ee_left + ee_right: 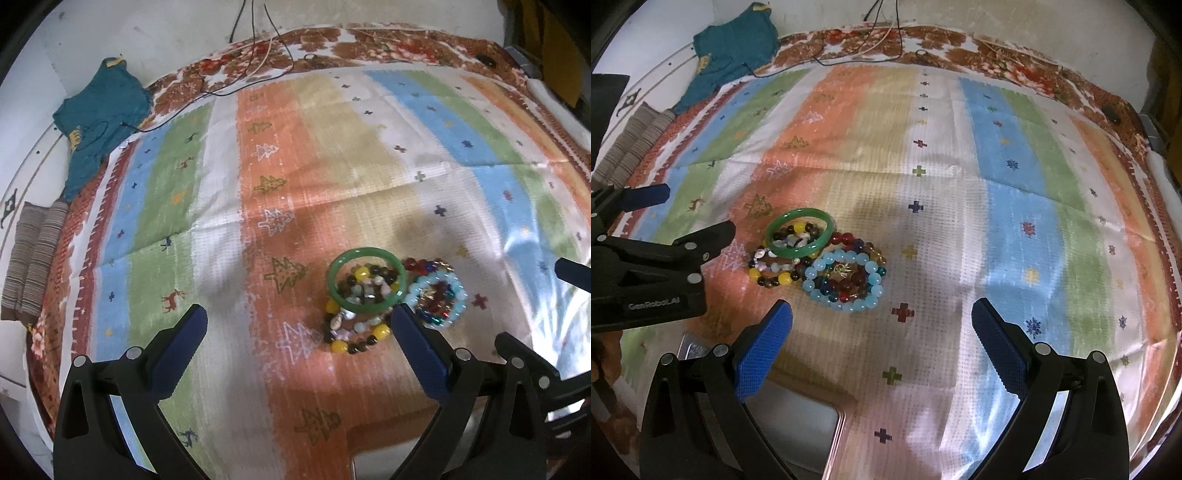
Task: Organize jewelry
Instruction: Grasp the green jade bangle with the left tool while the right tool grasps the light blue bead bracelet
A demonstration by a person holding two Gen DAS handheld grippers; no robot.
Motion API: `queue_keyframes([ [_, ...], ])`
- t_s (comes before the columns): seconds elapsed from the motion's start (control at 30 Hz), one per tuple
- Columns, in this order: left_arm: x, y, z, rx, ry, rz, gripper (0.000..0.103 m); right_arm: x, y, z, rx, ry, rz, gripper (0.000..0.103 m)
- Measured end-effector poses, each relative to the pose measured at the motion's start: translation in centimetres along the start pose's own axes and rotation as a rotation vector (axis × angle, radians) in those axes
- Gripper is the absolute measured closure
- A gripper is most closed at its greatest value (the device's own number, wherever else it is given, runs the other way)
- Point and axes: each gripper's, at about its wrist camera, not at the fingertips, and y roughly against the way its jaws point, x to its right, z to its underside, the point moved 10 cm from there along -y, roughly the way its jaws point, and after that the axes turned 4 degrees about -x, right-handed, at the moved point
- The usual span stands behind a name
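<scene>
1. Striped cloth (332, 155) in orange, green, blue and white, printed with small trees and crosses, is covering a wide surface; a brown floral cover (369, 40) is showing beyond its far edge, and thin cables (255, 55) are trailing across that edge.
2. At the far left a teal garment (99, 114) is lying crumpled over the corner, with a folded striped textile (33, 258) just below it.
3. Most of the cloth is lying bare, with open room to the left of the jewelry and across the whole far half.
4. The left gripper (299, 321) is hovering low over the cloth with its blue-padded jaws spread wide and holding nothing; its right fingertip is sitting just beside the jewelry pile.
5. White lettering on the left gripper's black body, seen from the right wrist view, is reading roughly "GenRobot.AI".
6. A green bangle (365, 280) is lying flat on top of a mixed bead bracelet (354, 332) with yellow, brown and pale beads.
7. Touching that pair on the right, a pale blue bead bracelet (439, 295) is ringing darker red and blue beads (849, 280).
8. The right gripper (882, 317) is also standing open and empty, nearer the viewer than the pile.
9. Below its left finger, a pale rimmed tray (798, 424) is peeking in at the near edge.
</scene>
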Motion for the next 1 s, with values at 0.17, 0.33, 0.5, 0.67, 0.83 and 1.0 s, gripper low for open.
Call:
queue_keyframes([
  [0.17, 0.2, -1.7, -0.3, -0.03, -0.008, 0.005, 0.011, 0.3, -1.5, -0.4, -0.023, 0.004, 0.012, 0.004],
  [0.33, 0.6, -3.0, -0.6, -0.048, -0.016, 0.016, 0.014, 0.9, -3.2, -0.8, -0.053, -0.008, 0.024, 0.012],
  [0.5, 0.8, -4.5, -1.3, -0.064, -0.026, 0.018, 0.018, 1.0, -4.5, -0.7, -0.081, -0.011, 0.029, 0.022],
  [0.67, 0.7, -6.1, -1.5, -0.093, -0.021, 0.017, 0.027, 1.2, -5.5, -0.8, -0.101, -0.014, 0.024, 0.032],
  [0.83, 0.8, -7.4, -1.4, -0.111, -0.03, 0.024, 0.035, 0.9, -6.5, -0.8, -0.119, -0.002, 0.025, 0.042],
  [1.0, 1.2, -8.5, -1.2, -0.129, -0.054, 0.019, 0.045, 0.2, -7.3, -0.6, -0.138, 0.021, 0.019, 0.058],
])
